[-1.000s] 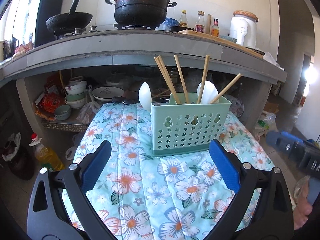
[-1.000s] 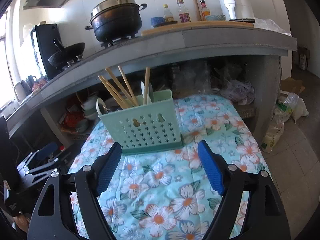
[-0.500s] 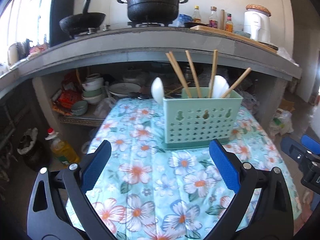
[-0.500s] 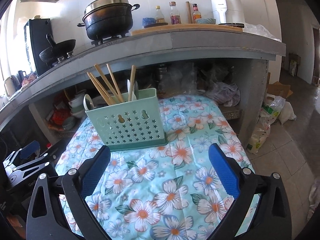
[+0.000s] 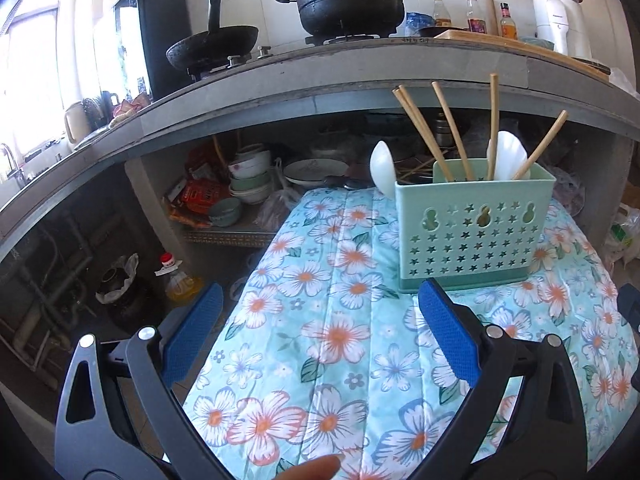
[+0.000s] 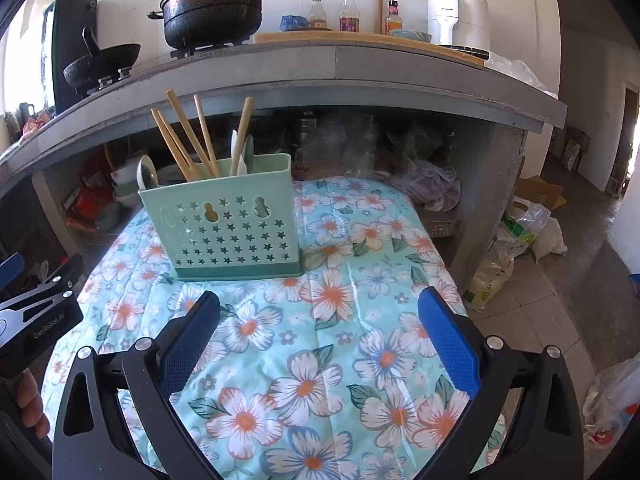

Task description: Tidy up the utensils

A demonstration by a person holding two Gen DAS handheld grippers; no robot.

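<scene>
Utensil caddy (image 6: 224,220) — upright on the floral bench (image 6: 340,320), chopsticks (image 6: 188,140) and spoons (image 5: 506,154) inside; bare cloth before it. Left gripper (image 5: 320,312), right gripper (image 6: 320,312) — jaws wide, empty, angled downward; right's just opened.

The utensil holder (image 6: 224,224) is of matt mint-green plastic, with star-shaped holes cut through its wall. The chopsticks (image 6: 188,136) in it look like pale, unvarnished wood. The spoons (image 5: 508,154) are white and glossy, ceramic or plastic; I cannot tell which. The floral cloth (image 6: 320,340) is quilted fabric, soft and slightly wrinkled, with stitched seams. The pads of the right gripper (image 6: 318,336) are blue with a fine rough texture, on black matt plastic arms. The pot (image 6: 212,12) is blackened, rough metal under a shiny steel lid.
</scene>
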